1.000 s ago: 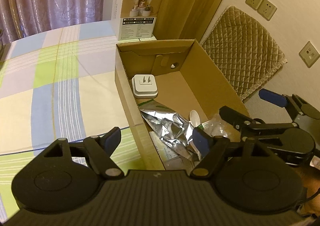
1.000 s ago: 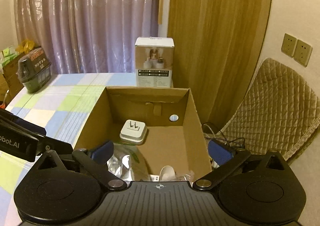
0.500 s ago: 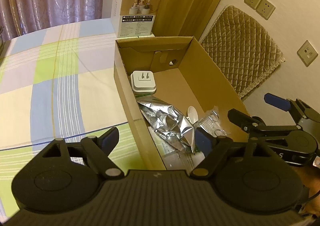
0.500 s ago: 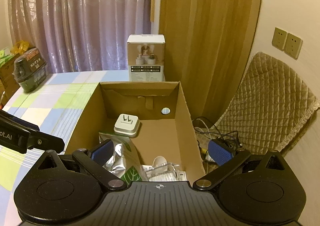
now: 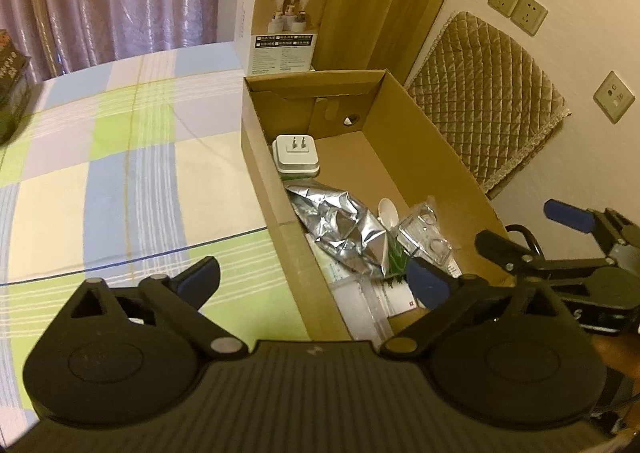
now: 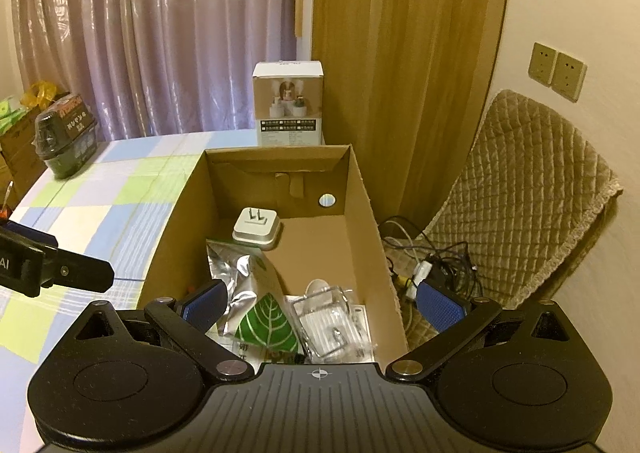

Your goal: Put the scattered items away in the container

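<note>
Late stage of tidying: the cardboard box [image 6: 276, 169] on the checked bedspread [image 5: 120, 157] already holds a plug adapter [image 6: 258, 227], foil pouch [image 5: 340, 225] and clear packet [image 6: 332, 321], while left gripper [image 5: 312, 277], its jaws just widened, and right gripper [image 6: 320, 305] hover spread and empty.

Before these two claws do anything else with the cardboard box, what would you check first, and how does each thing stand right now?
1. Left gripper holding nothing: ok; its jaws have just been opening and stand wide.
2. Right gripper holding nothing: ok, jaws apart.
3. Plug, foil bag and clear pack inside the box: ok.
4. Checked cloth beside the box free of small items: ok as far as seen.
5. Dark bottle at the far edge meant for the box: cannot tell.
</note>
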Motion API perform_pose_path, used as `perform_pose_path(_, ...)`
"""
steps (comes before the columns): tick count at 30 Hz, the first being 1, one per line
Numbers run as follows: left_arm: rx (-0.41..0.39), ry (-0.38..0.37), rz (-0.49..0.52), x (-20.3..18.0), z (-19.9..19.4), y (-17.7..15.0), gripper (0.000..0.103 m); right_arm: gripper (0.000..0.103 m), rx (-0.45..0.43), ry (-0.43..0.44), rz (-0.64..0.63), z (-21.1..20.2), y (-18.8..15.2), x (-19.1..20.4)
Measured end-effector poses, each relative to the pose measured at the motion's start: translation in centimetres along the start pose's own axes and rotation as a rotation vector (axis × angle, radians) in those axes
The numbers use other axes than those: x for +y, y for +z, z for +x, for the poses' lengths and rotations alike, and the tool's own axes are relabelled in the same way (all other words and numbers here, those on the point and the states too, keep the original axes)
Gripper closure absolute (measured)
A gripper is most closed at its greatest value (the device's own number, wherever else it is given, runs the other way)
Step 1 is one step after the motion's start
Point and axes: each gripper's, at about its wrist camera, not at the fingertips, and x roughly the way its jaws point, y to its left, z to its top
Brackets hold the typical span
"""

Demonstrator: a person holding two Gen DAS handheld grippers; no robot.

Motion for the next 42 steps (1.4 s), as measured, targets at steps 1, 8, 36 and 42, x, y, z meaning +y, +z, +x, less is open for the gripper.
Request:
perform_pose_path(1, -0.007, 0.012, -0.003, 0.0, -0.4, -0.3, 0.001, 0.000, 0.002, -0.001, 0.004, -0.4, 0.0, 0.0)
perform_pose_path(8, -0.063, 0.071, -0.048, -0.2, -3.6, -2.5, 0.001, 0.000, 0.014, 0.006, 0.031, -4.2, -0.2, 0.1)
perform_pose_path(36, -0.091, 0.100, -0.089, -7.8, -15.4, -10.2, 0.001, 0.000, 0.041, 0.016, 0.050, -17.2, -2.4, -0.5)
perform_pose_path(42, -0.087, 0.098, -0.105, -8.1, -16.0, -10.9, 0.001, 0.000, 0.035, 0.012, 0.060, -18.5, -2.9, -0.6)
